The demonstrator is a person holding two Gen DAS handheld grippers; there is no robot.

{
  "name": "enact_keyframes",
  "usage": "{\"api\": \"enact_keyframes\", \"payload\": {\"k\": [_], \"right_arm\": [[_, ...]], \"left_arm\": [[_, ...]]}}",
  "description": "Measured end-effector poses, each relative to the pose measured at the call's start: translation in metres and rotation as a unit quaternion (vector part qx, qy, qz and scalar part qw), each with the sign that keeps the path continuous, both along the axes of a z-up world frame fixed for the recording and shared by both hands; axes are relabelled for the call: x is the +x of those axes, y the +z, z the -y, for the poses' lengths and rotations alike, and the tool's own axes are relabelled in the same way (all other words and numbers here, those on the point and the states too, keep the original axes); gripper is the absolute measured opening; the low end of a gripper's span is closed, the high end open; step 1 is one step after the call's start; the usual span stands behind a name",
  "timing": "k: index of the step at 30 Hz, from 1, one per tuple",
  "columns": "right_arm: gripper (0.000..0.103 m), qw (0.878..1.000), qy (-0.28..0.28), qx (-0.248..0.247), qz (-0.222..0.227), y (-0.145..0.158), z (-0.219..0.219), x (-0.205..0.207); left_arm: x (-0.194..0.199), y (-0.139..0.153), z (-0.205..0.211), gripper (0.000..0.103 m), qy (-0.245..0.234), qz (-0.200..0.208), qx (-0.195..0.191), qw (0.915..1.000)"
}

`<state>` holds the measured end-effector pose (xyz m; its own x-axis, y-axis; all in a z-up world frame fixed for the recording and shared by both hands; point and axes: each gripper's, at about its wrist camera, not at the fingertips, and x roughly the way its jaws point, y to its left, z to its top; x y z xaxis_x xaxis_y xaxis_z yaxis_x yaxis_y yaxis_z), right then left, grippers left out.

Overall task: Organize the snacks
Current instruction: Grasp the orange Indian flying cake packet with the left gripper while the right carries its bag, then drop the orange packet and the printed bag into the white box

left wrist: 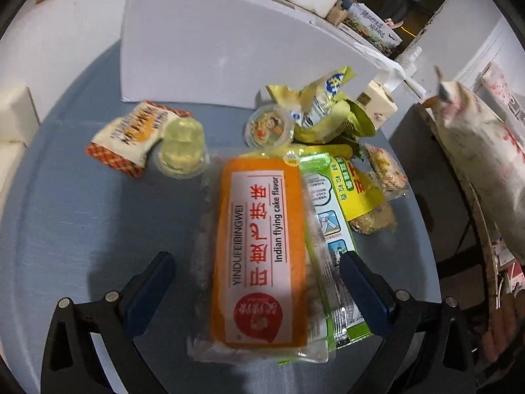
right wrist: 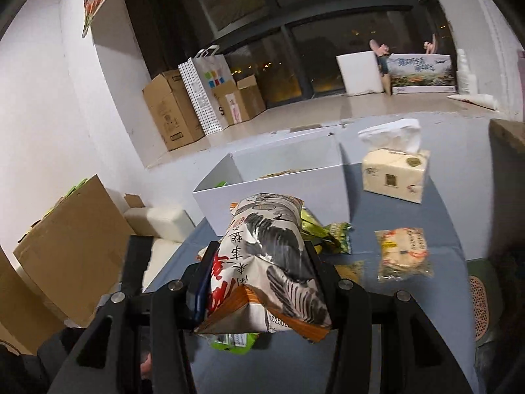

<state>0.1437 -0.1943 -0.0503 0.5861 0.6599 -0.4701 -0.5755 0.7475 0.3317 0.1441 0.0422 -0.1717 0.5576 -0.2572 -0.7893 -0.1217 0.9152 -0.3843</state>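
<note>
In the left wrist view an orange packet (left wrist: 256,256) marked "Indian flying cake flavor" lies flat on the blue tabletop. A green packet (left wrist: 328,229) lies against its right side. My left gripper (left wrist: 257,279) hovers open over both. Its left pad stands clear of the orange packet and its right pad is above the green one. In the right wrist view my right gripper (right wrist: 259,262) is shut on a white snack bag (right wrist: 272,262) with black ink art and red characters, held above the table. The white box (right wrist: 272,190) stands open just beyond it.
More snacks are scattered around: a checked packet (left wrist: 131,134), two jelly cups (left wrist: 180,147), yellow-green bags (left wrist: 328,108) and a small noodle packet (right wrist: 403,252). A tissue pack (right wrist: 393,174) stands right of the box. Cardboard boxes (right wrist: 75,246) stand left of the table.
</note>
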Motion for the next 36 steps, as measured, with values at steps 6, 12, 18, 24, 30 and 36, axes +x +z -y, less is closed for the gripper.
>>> {"api": "enact_keyframes", "payload": {"k": [6,12,18,24,30,36], "right_arm": [[0.053,1.0,0.002,0.007,0.0,-0.002,0.007,-0.004],[0.053,1.0,0.003,0.007,0.0,-0.004,0.009,-0.007],[0.053,1.0,0.003,0.005,0.005,-0.002,0.007,-0.008],[0.053,1.0,-0.002,0.011,0.013,0.011,-0.004,0.017],[0.053,0.999,-0.008,-0.013,0.032,0.036,-0.04,0.081],[0.054,0.998,-0.033,-0.052,0.012,0.042,-0.083,0.172]], "left_arm": [[0.005,0.001,0.01,0.077,-0.009,0.015,0.041,0.999],[-0.002,0.011,0.003,0.057,-0.011,0.04,0.048,0.998],[-0.029,0.05,0.014,0.057,-0.024,0.114,0.102,0.9879],[-0.027,0.114,0.004,0.057,-0.009,0.192,0.137,0.9718],[0.032,0.162,-0.036,0.057,0.034,0.215,0.16,0.9629],[0.105,0.175,-0.059,0.058,0.042,0.194,0.189,0.9618]]}}
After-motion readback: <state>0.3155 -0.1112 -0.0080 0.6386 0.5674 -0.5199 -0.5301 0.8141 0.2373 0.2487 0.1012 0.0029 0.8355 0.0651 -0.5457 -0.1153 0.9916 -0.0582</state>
